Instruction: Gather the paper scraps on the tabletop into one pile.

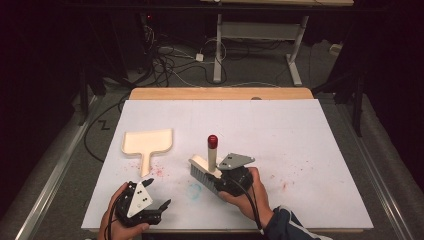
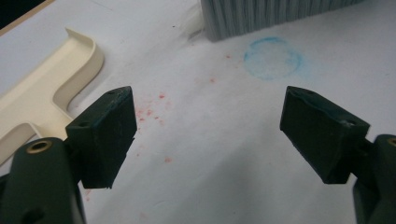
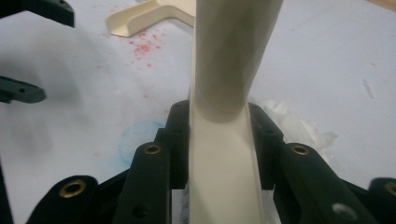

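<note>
Nearest the person, the left gripper (image 1: 159, 206) hung low with its jaws spread wide and empty. Just beyond it and to its right, the right gripper (image 1: 218, 175) was clamped on the brush (image 1: 204, 171) — bristles down on the table (image 1: 300, 150), red-tipped handle upright. Farther ahead of the left gripper lay the cream dustpan (image 1: 148, 142), untouched. Brush secured, I'd judge — dustpan pickup and any sweeping remained.

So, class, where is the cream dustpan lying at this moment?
In the high view, the dustpan lies flat on the white table, left of centre, beyond the open left gripper and left of the brush.
</note>
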